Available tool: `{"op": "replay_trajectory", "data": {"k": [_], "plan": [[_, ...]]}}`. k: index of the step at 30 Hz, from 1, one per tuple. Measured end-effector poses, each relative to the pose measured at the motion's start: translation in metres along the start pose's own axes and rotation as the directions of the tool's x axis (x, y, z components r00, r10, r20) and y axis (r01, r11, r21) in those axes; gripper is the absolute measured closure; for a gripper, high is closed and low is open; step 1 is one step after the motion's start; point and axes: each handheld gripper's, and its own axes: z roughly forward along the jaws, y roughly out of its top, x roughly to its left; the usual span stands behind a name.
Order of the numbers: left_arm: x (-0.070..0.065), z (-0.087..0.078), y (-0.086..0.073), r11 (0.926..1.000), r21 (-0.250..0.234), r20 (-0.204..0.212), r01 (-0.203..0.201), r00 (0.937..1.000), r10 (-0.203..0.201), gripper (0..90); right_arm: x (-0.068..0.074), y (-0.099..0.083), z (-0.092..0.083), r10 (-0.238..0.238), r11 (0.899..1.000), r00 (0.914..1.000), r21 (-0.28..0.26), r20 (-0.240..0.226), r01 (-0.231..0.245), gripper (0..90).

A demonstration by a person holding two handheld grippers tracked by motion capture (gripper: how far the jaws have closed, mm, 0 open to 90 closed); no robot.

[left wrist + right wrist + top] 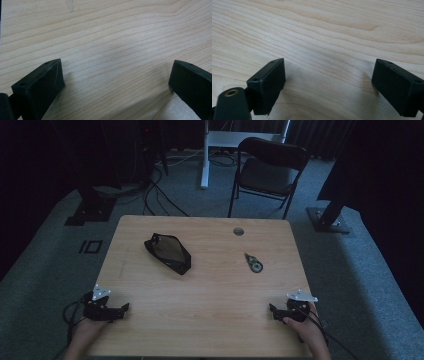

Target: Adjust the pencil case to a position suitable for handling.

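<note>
Both tools rest released on the desk (200, 285), the left tool (122, 309) and right tool (272, 310) at its near corners. A black pouch (168, 253) and a small tape dispenser (254, 262) lie well apart farther off.

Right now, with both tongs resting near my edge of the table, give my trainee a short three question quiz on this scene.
1. True or false: the right tongs grip the black pouch.
2. Which lies nearer the right tongs: A, the black pouch, or B, the small green-wheeled tool?
3. How do the left tongs' jaws stand?

Key: 1. False; they are open over bare table. 2. B. 3. Open, nothing between them.
</note>
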Motion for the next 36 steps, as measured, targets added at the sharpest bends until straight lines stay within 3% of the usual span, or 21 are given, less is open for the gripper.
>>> {"op": "replay_trajectory", "data": {"k": [8, 21, 36], "plan": [[0.0, 0.0, 0.0, 1.0, 0.0, 0.0, 0.001, 1.0, -0.001, 0.0, 0.002, 0.001, 0.001, -0.016, 1.0, 0.9998, -0.003, -0.01, 0.016, 11.5], [0.0, 0.001, 0.001, 1.0, 0.0, 0.001, 0.0, 1.0, 0.0, 0.0, 0.02, 0.018, 0.017, -0.038, 0.999, 0.9993, -0.016, -0.002, 0.038, 13.5], [0.0, 0.001, 0.001, 1.0, 0.0, 0.006, -0.008, 1.0, 0.008, 0.0, 0.053, 0.045, 0.03, -0.086, 0.995, 0.9935, -0.051, -0.075, 0.082, 13.7]]}}
